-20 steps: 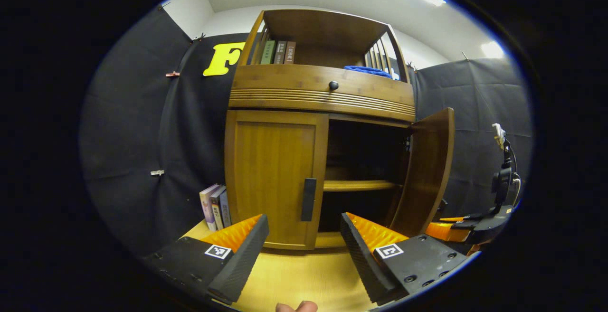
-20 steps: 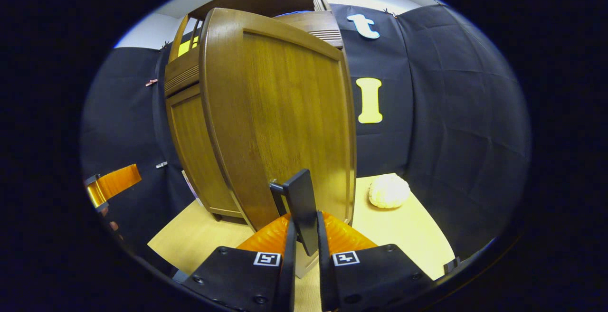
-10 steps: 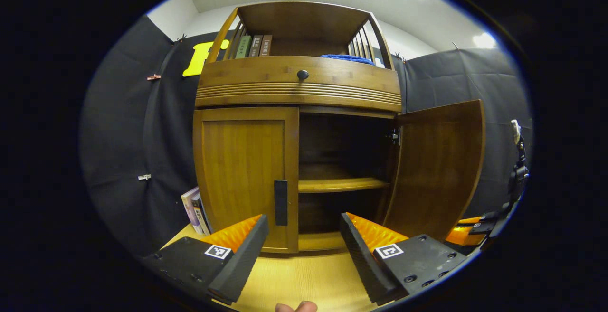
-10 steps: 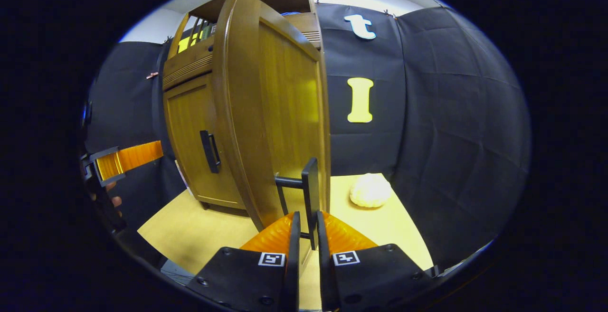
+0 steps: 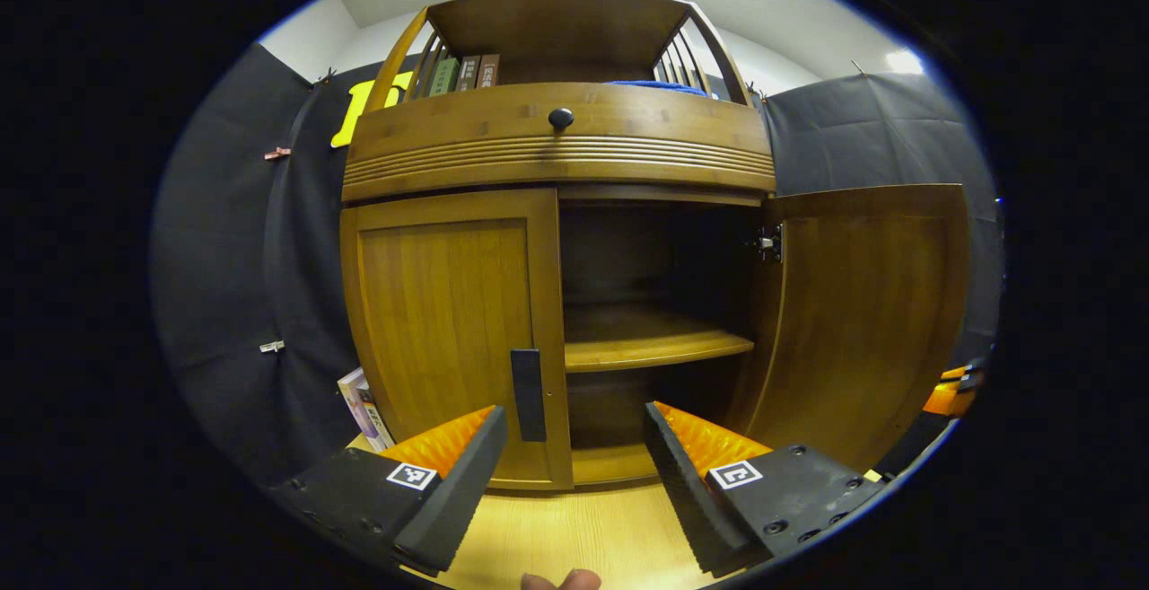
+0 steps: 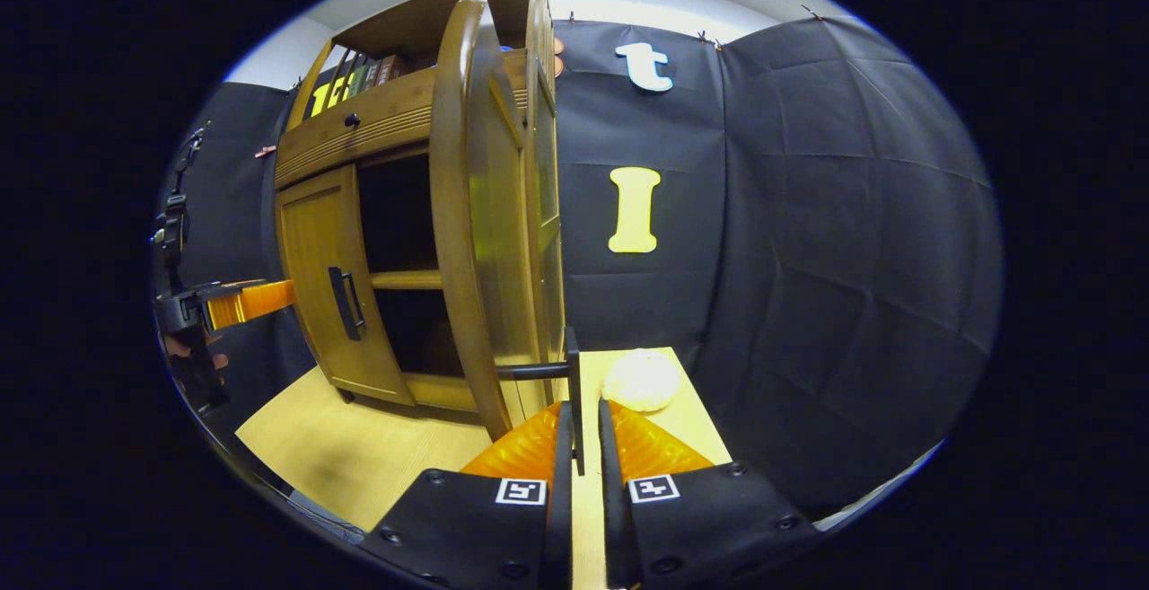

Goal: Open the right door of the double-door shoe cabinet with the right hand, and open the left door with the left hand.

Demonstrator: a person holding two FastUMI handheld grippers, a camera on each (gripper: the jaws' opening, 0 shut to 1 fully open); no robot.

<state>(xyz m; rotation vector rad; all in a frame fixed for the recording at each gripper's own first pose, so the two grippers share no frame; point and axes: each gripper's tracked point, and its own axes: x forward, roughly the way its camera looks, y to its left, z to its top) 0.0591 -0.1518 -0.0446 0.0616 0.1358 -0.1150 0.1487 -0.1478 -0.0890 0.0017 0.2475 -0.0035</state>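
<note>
Gripping the right door's handle [image 6: 572,392], right tongs [image 6: 580,446]; left tongs [image 5: 574,446] apart.

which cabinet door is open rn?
The right wooden door, swung wide off the shelves, its black handle between the right gripper fingers. The left wooden door sits shut.

Left gripper [image 5: 574,446] jaws spread wide; right gripper [image 6: 581,446] jaws nearly closed.

A recording booth, staged like a home: black cloth walls [image 6: 808,213] clipped up around a pale bench [image 5: 556,536] carrying a wooden cabinet [image 5: 556,150], with books [image 5: 462,74] on its shelf.
</note>
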